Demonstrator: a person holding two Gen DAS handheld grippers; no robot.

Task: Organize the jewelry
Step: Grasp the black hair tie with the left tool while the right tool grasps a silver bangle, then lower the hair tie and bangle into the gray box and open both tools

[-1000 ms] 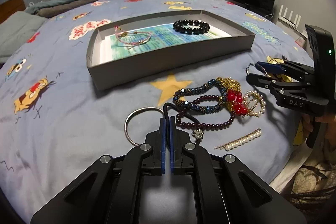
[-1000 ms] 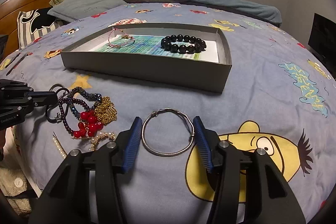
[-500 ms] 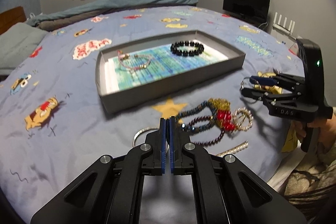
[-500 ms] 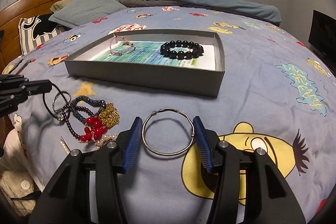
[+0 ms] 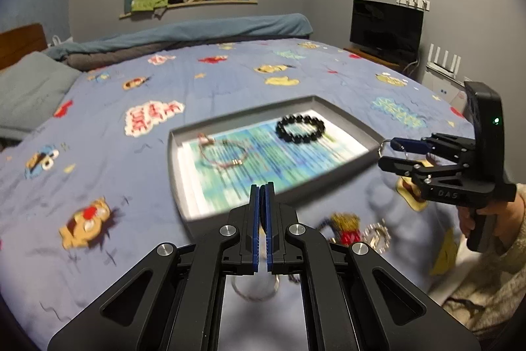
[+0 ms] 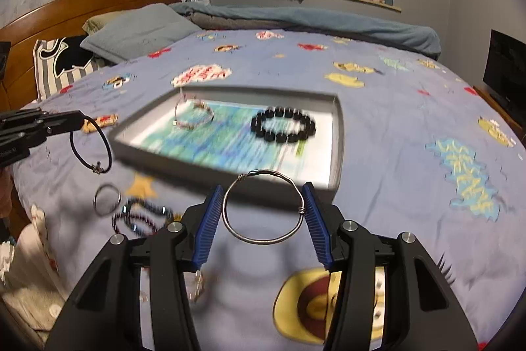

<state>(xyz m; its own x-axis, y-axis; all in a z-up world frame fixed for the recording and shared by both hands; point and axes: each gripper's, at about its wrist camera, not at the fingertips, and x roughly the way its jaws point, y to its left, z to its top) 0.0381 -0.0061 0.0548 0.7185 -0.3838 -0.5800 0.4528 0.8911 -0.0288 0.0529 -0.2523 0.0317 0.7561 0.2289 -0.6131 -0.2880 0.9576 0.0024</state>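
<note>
Now both my tongs are off the bedspread (image 6: 378, 107) with something in each, and the job is to get both pieces into the grey tray (image 6: 338, 153) cleanly.

My right gripper (image 6: 259, 213) has its blue pads (image 6: 207, 229) braced against the outside of the silver wire bangle (image 6: 263, 208), one on each side, so the ring sits flat between them, hanging just short of the tray's near wall. My left gripper (image 5: 262, 219) is pressed fully together; from the right-hand view a thin black cord bracelet (image 6: 92, 147) dangles from its tips, off the tray's left end.

Inside the tray, the black bead bracelet (image 6: 282, 124) lies toward the right end and a thin pink-and-gold one (image 6: 194, 115) toward the left. The bare patch I would aim for is the middle and the near right corner.

To do this well, I judge I should carry the bangle level over the near wall, since a tilt could let it slide out of the pads. I would lower it until it nearly touches the paper liner before spreading. The cord swings loosely, so I would move that hand slowly and let the loop settle first. The remaining heap of beads (image 6: 141, 216) stays near the bed's near edge for later.
</note>
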